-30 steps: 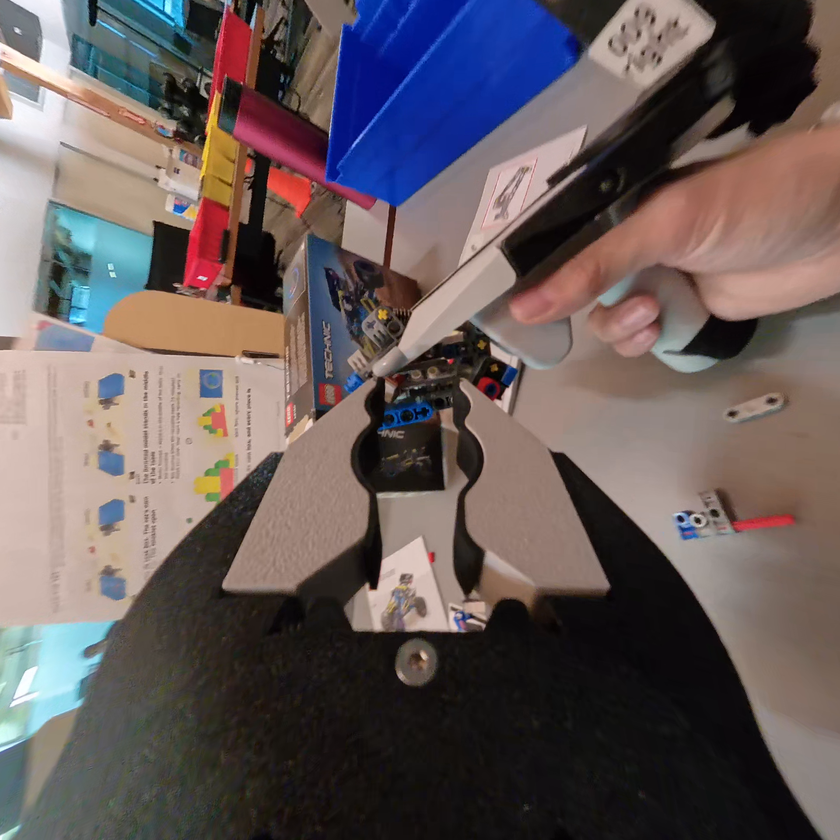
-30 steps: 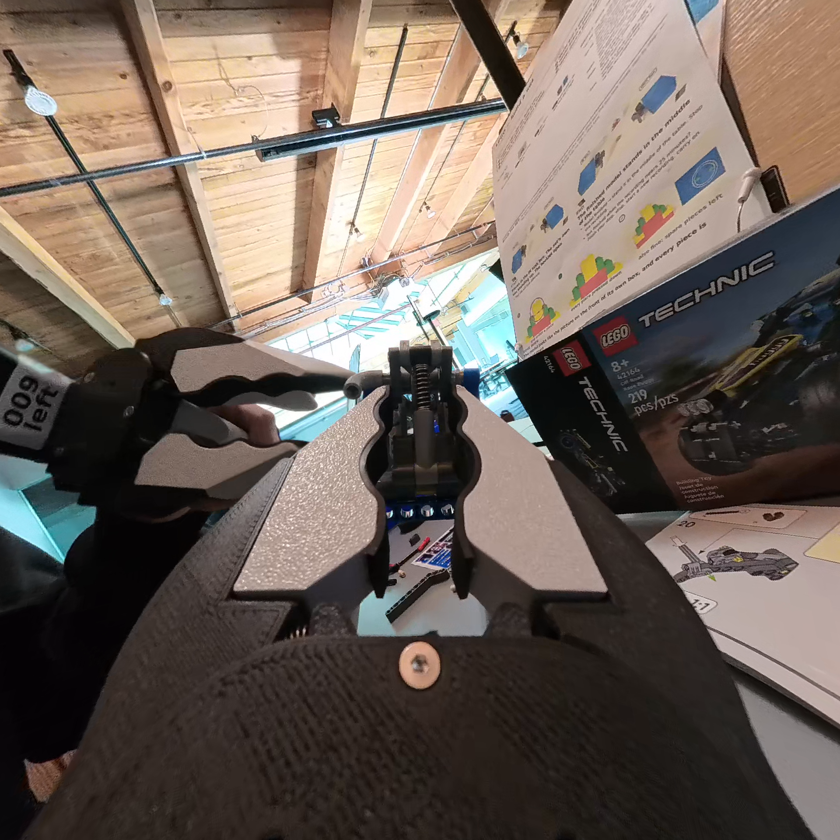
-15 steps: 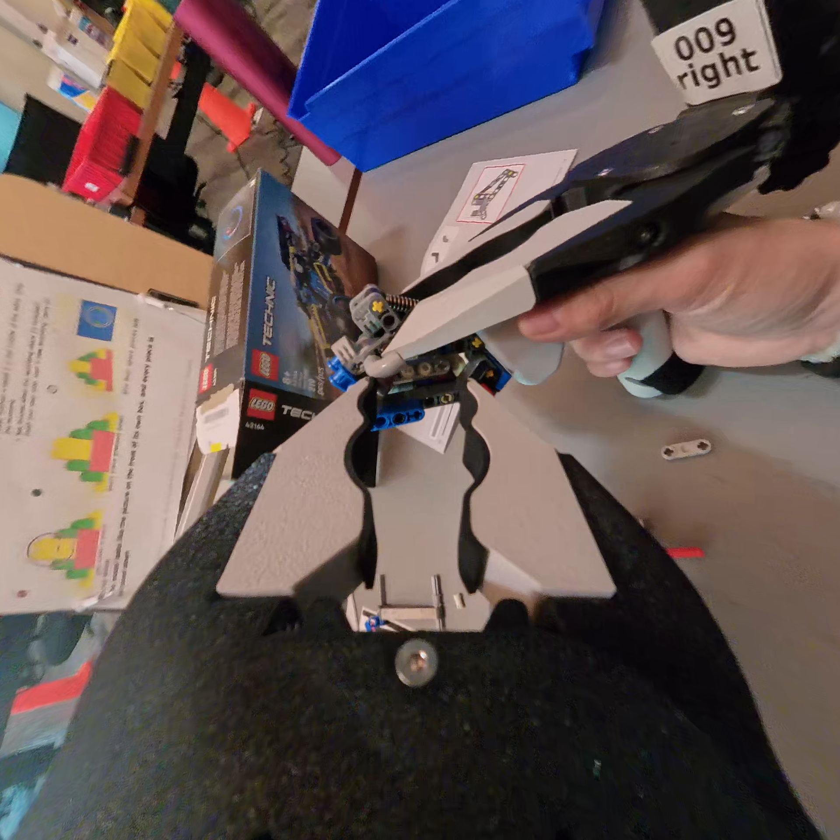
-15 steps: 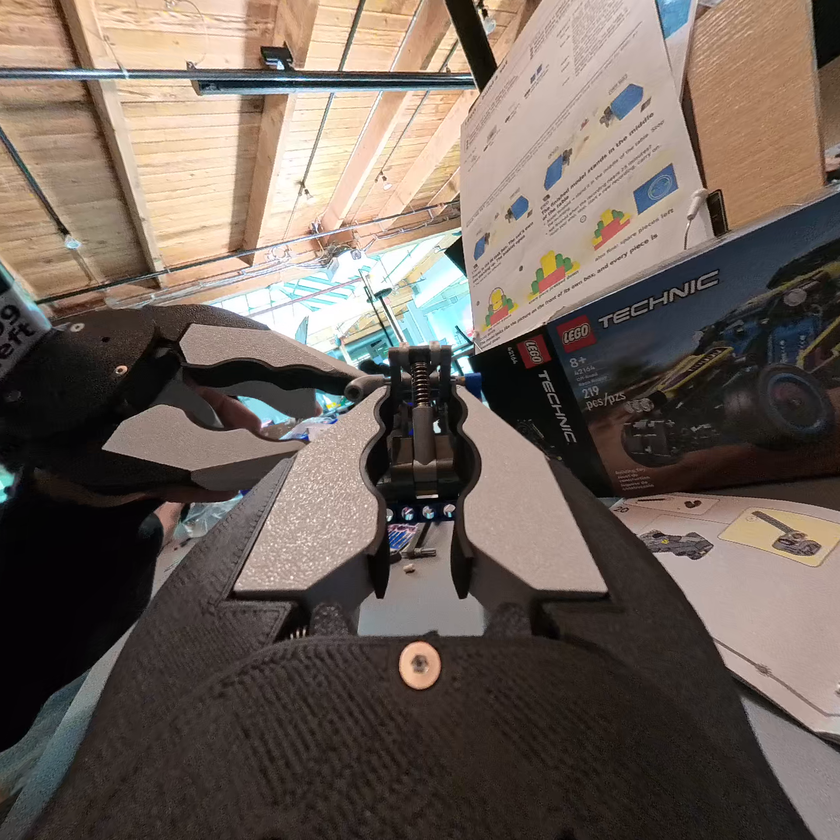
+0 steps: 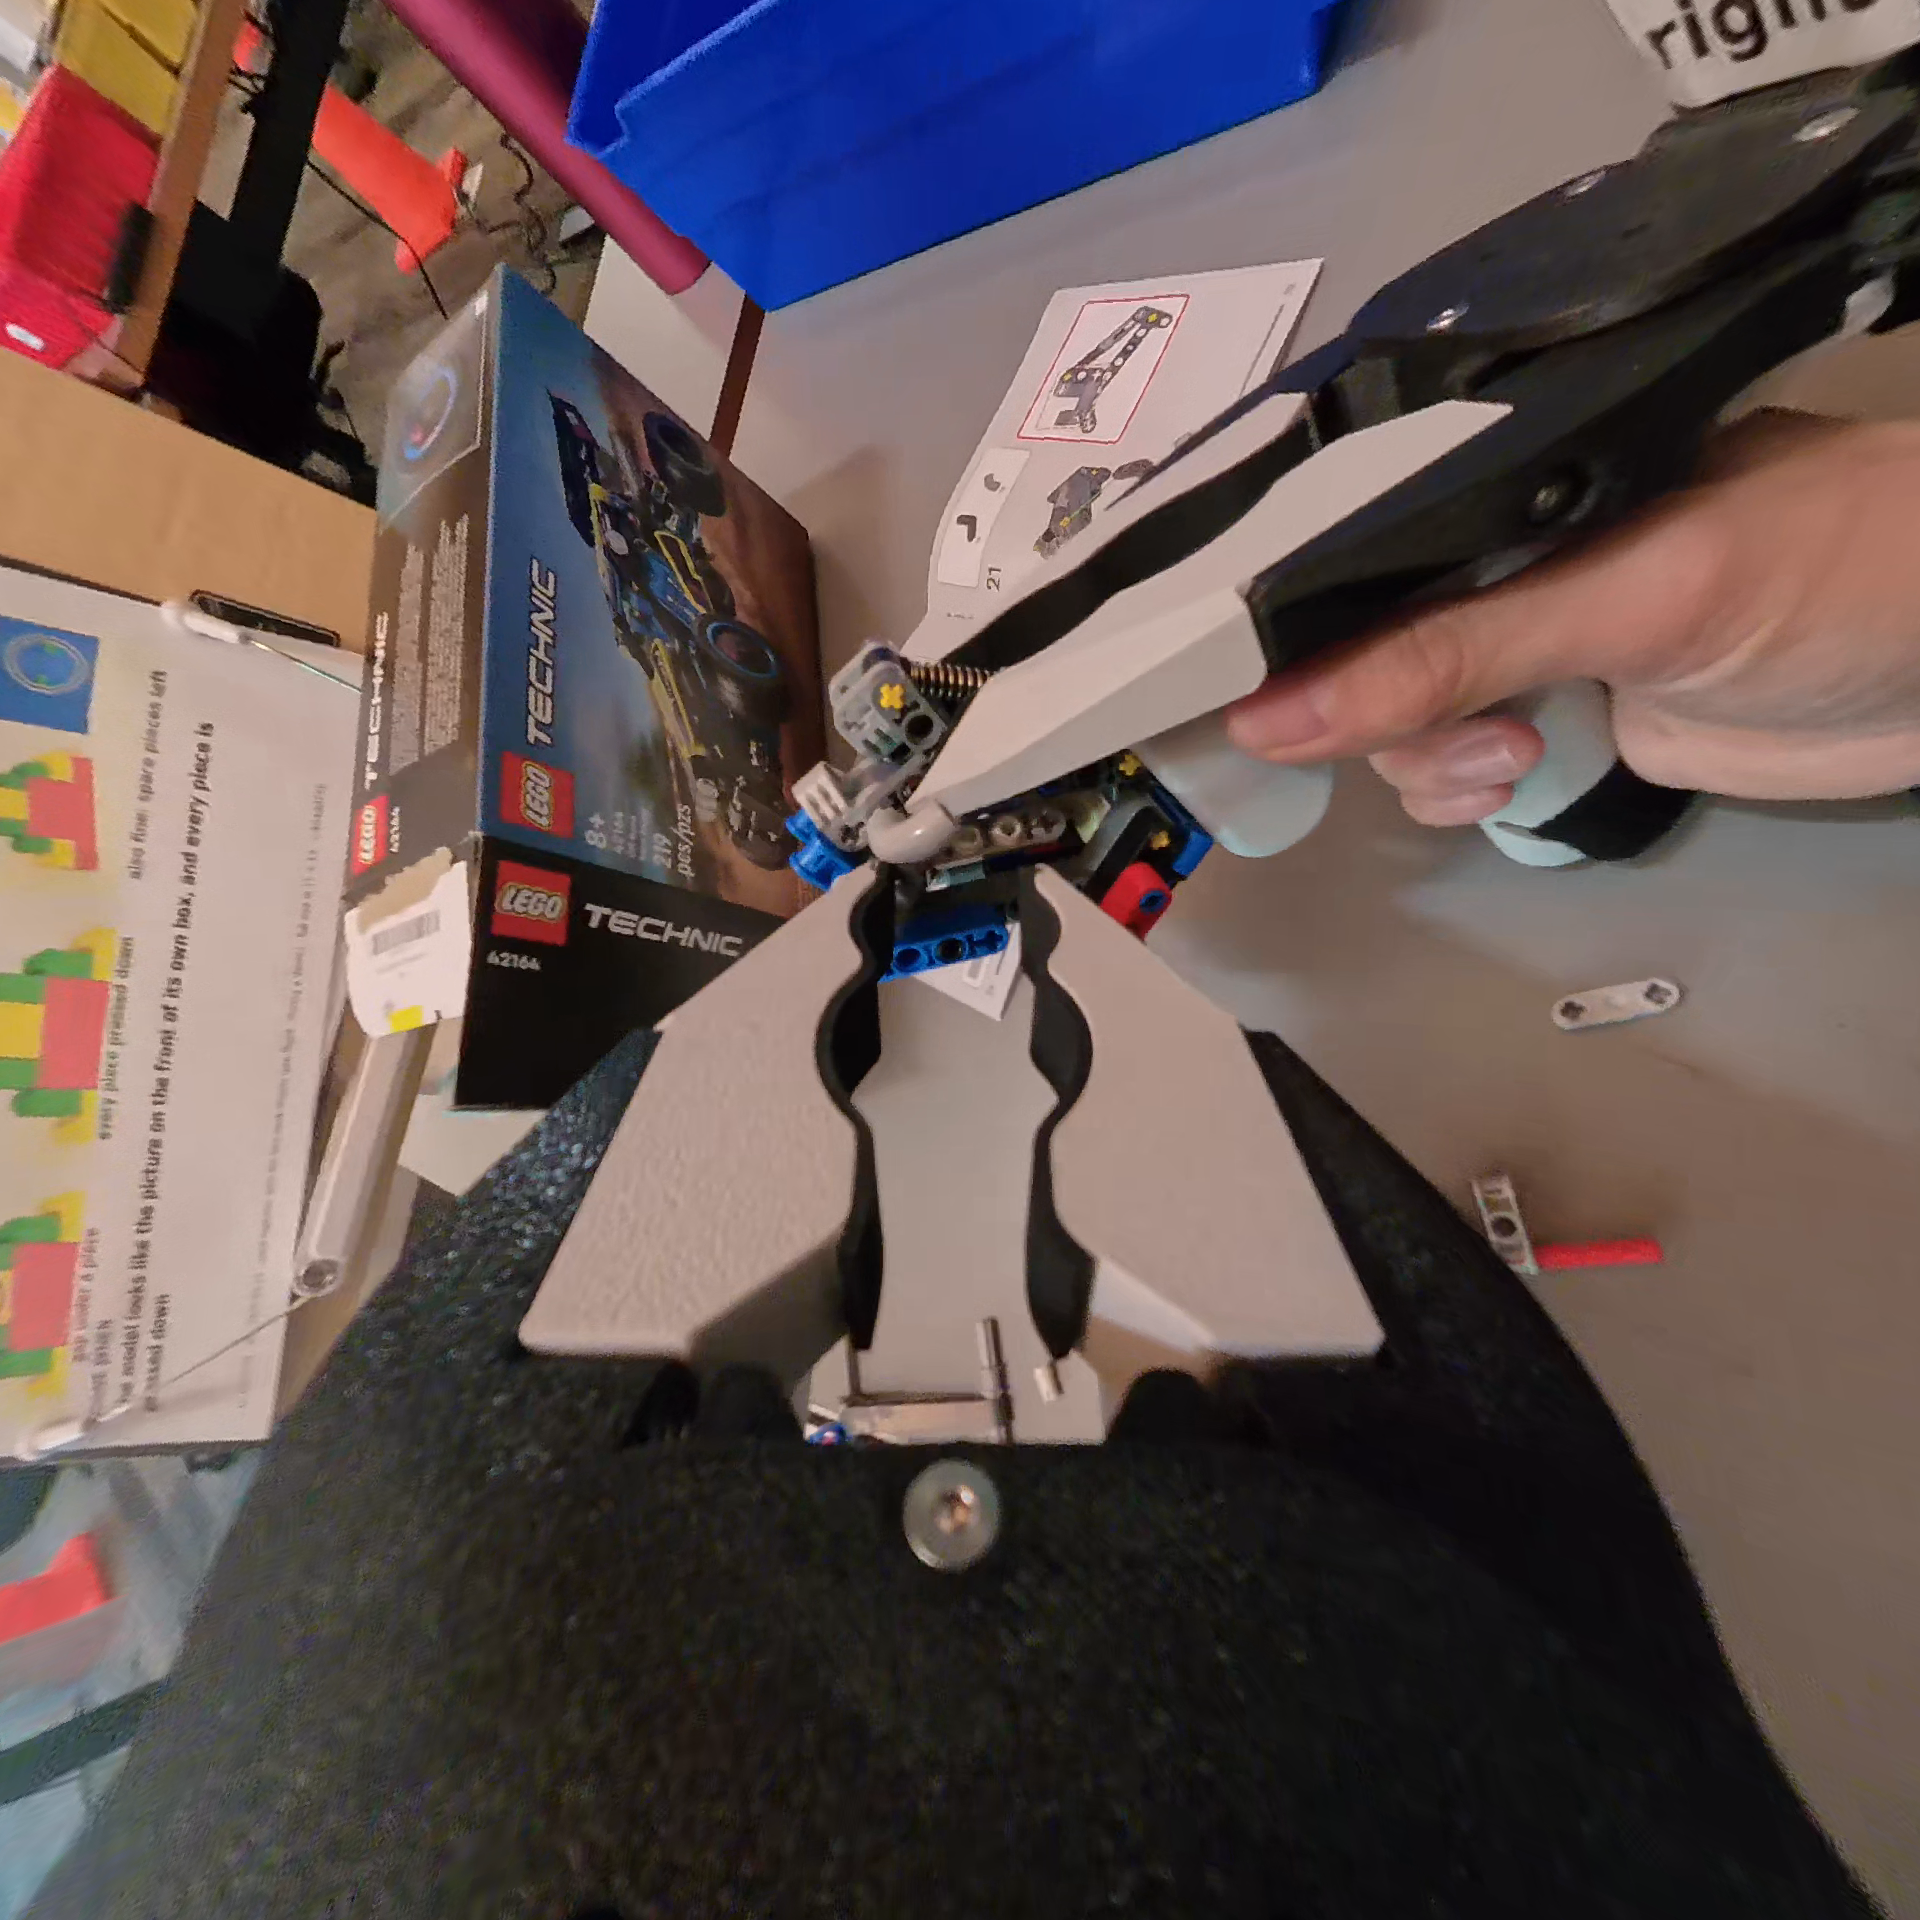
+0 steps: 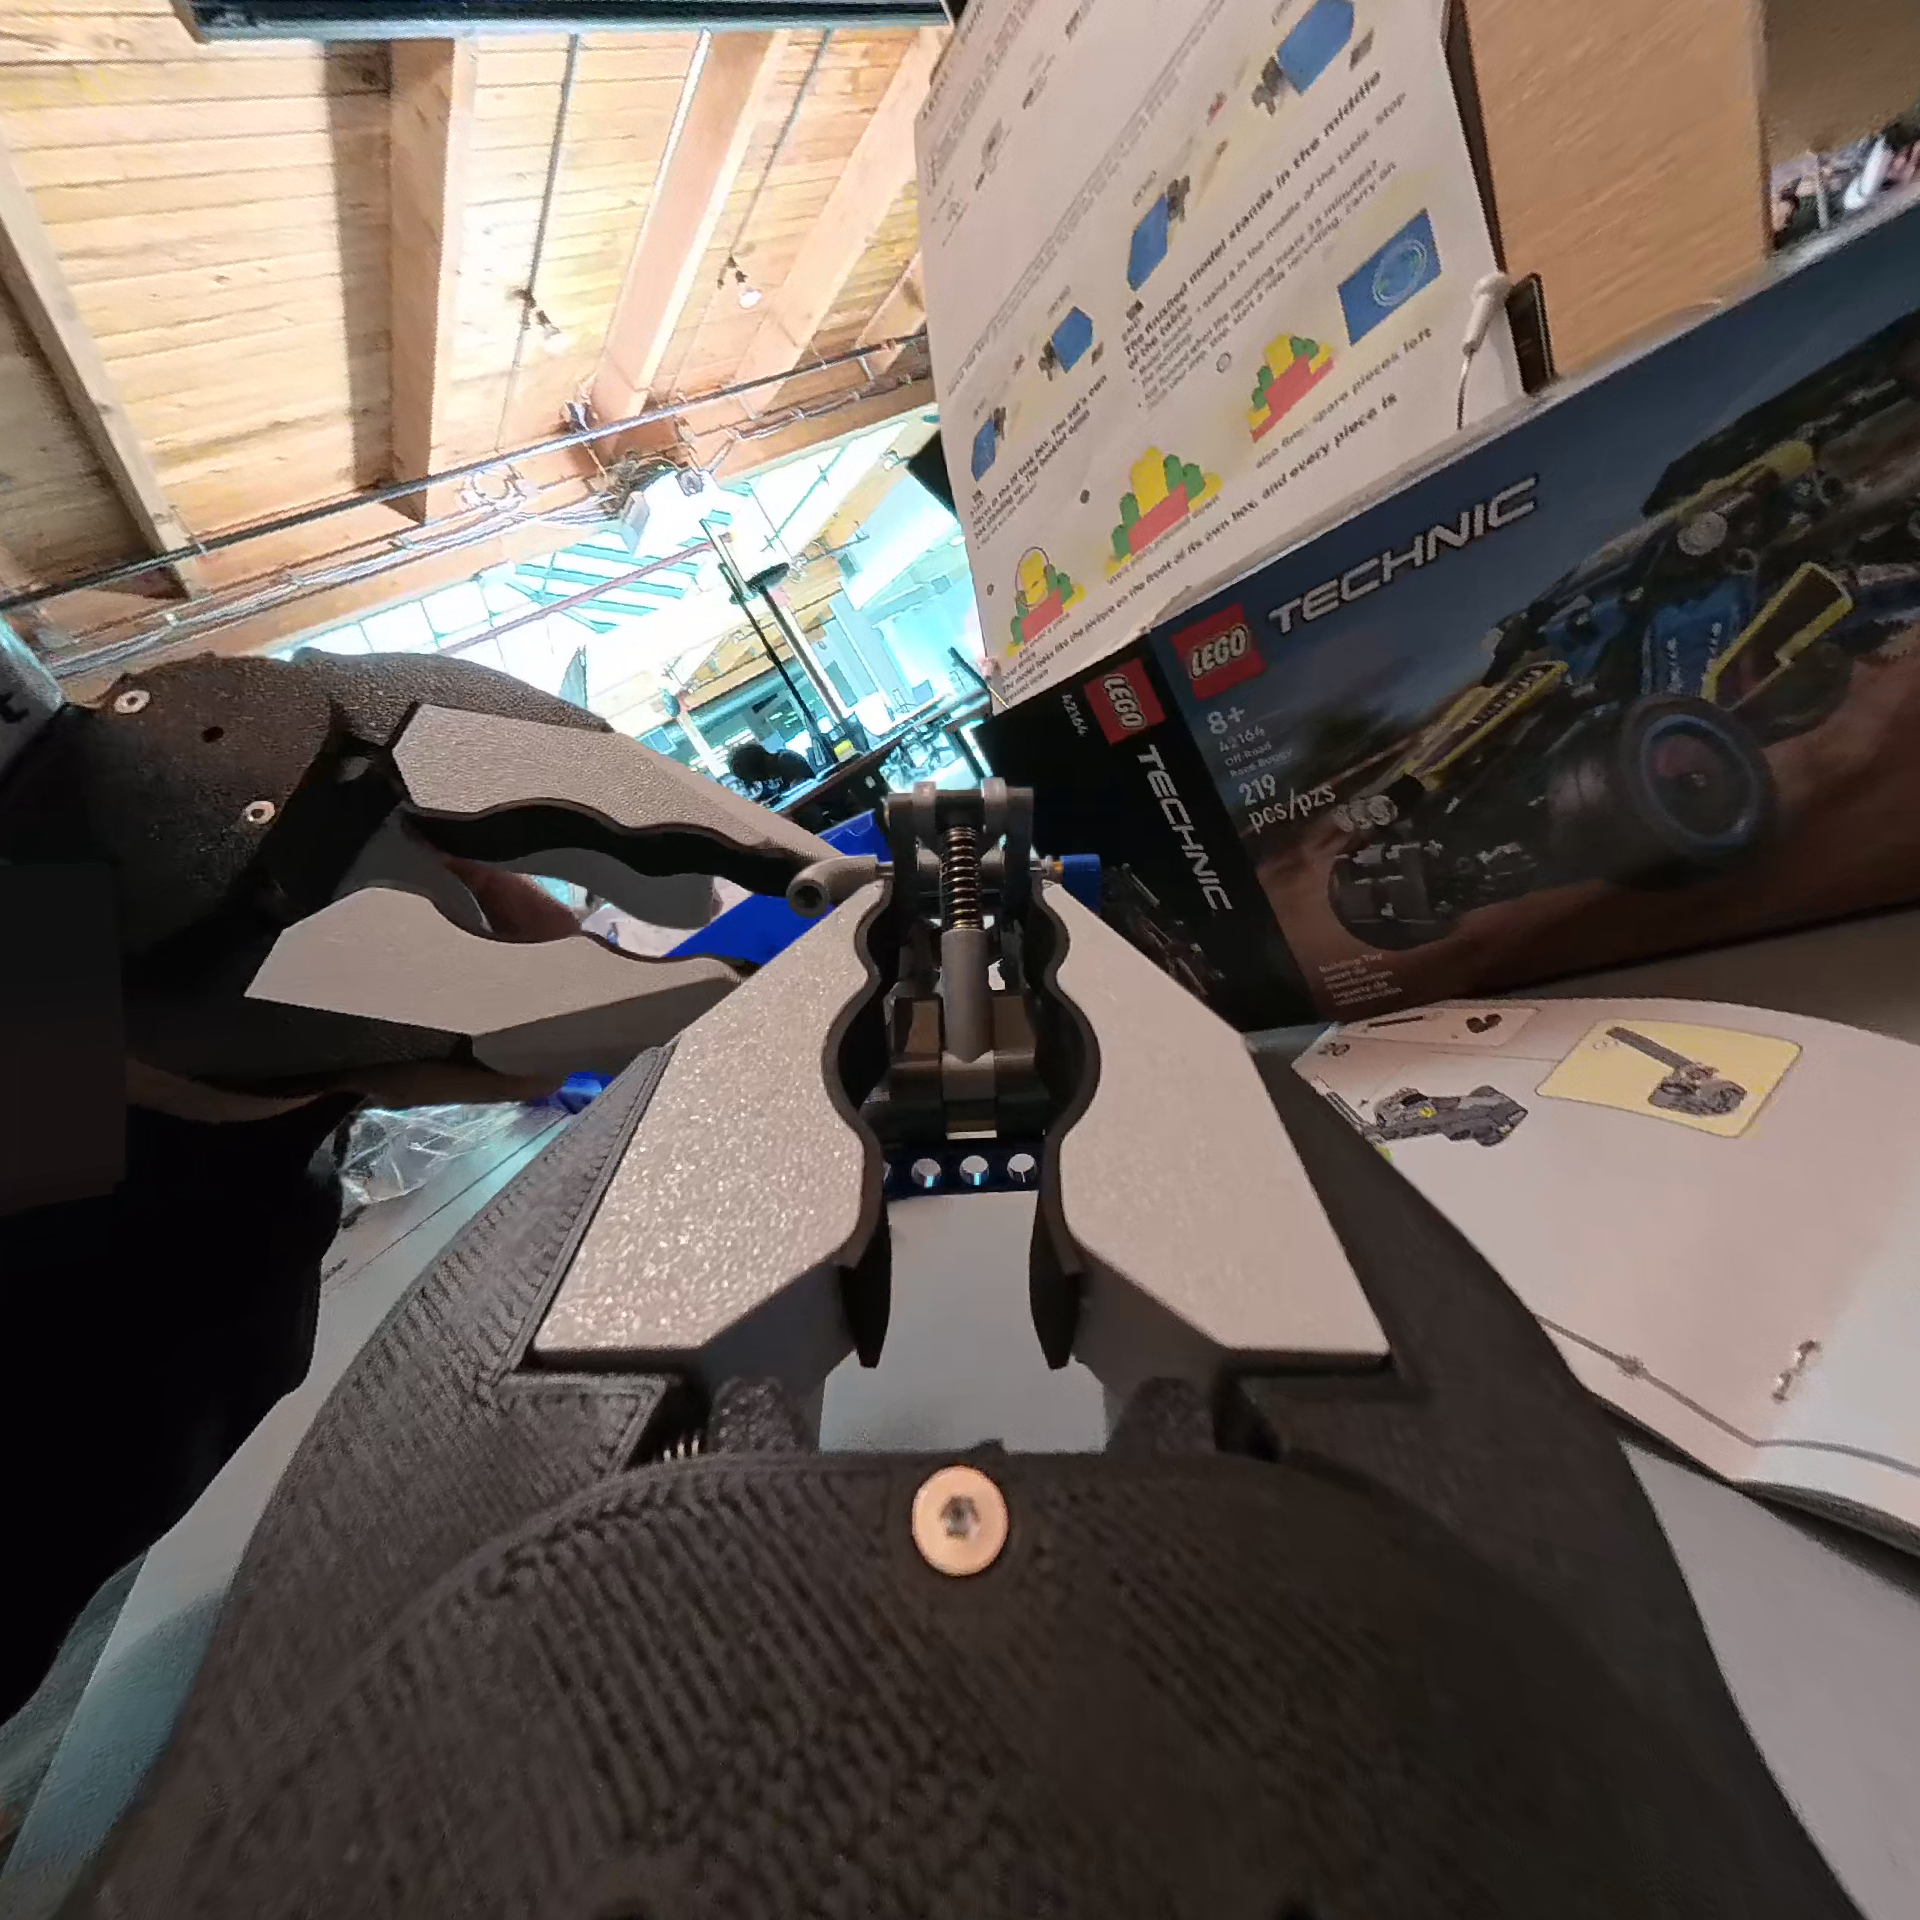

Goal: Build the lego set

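My left gripper (image 5: 951,883) meets the toy model (image 5: 997,831) just right of the set box (image 5: 582,665); booklet (image 5: 1132,405) behind the model, bin (image 5: 935,125) beyond the box.

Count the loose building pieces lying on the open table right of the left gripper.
2: a flat grey link farther out, and a small grey piece on a red axle nearer. More may be hidden behind the grippers.

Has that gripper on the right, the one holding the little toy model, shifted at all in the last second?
Yes. In the left wrist view the right gripper and its model now sit nearer the toy box, overlapping its corner.
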A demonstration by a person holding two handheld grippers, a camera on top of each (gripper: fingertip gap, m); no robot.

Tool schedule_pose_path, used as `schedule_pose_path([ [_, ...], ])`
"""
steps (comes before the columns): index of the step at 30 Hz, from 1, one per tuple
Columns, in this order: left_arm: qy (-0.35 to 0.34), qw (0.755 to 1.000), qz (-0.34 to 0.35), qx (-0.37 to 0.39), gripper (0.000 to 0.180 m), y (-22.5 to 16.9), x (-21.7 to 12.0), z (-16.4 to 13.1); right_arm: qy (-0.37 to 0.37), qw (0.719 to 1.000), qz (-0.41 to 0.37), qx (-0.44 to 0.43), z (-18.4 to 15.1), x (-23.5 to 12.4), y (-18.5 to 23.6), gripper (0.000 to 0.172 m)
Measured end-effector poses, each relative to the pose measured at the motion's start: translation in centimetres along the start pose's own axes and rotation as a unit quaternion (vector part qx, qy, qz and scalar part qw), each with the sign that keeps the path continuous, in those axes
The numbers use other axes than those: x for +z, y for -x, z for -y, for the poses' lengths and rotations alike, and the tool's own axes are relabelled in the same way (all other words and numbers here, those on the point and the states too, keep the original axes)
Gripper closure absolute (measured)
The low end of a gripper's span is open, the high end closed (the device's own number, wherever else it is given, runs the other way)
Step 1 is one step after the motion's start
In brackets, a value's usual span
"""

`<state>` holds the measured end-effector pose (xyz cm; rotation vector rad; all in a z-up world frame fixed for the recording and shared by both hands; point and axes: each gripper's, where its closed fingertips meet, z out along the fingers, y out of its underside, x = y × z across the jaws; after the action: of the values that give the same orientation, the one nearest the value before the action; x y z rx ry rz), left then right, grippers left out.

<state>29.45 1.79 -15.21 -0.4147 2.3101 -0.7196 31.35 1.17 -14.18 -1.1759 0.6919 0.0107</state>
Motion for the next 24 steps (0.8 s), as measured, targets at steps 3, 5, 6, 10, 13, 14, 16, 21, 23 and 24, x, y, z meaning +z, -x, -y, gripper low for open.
schedule_pose_path([
  [3,-0.005,1.0,-0.01,-0.021,0.153,-0.5,0.7,0.0,0.004,1.0,-0.01,0.025,-0.2,-0.1,-0.7,0.152],
  [5,0.0,0.998,-0.027,-0.053,0.158,-0.7,1.0,-0.3,0.014,0.999,-0.018,0.028,-0.6,-0.2,-1.0,0.152],
  [6,-0.003,0.996,-0.041,-0.077,0.162,-0.7,1.0,-0.3,0.017,0.999,-0.022,0.025,-0.7,-0.2,-1.1,0.152],
  [10,-0.025,0.983,-0.108,-0.148,0.168,-0.6,0.9,-0.3,0.028,0.999,-0.028,0.012,-0.9,-0.1,-1.1,0.152],
  [13,-0.032,0.981,-0.121,-0.149,0.165,-0.8,0.9,-0.2,0.027,0.999,-0.028,0.021,-0.9,-0.1,-1.2,0.152],
  [14,-0.03,0.984,-0.113,-0.135,0.165,-0.7,0.8,-0.1,0.027,0.999,-0.026,0.024,-0.9,-0.1,-1.2,0.151],
  [16,-0.02,0.992,-0.083,-0.093,0.163,-0.4,0.6,0.0,0.022,0.999,-0.017,0.04,-0.8,0.0,-1.0,0.151],
  [21,0.004,1.0,-0.001,-0.009,0.155,0.2,0.6,-0.3,0.015,0.995,-0.016,0.099,-1.1,-0.1,-1.7,0.151],
  [23,-0.007,1.0,-0.006,-0.001,0.156,-0.1,0.7,-0.2,0.009,0.992,-0.009,0.124,-1.0,0.0,-1.6,0.151],
  [24,-0.009,1.0,-0.018,-0.004,0.159,-0.5,0.8,-0.2,0.009,0.991,-0.006,0.131,-1.0,0.0,-1.6,0.151],
])
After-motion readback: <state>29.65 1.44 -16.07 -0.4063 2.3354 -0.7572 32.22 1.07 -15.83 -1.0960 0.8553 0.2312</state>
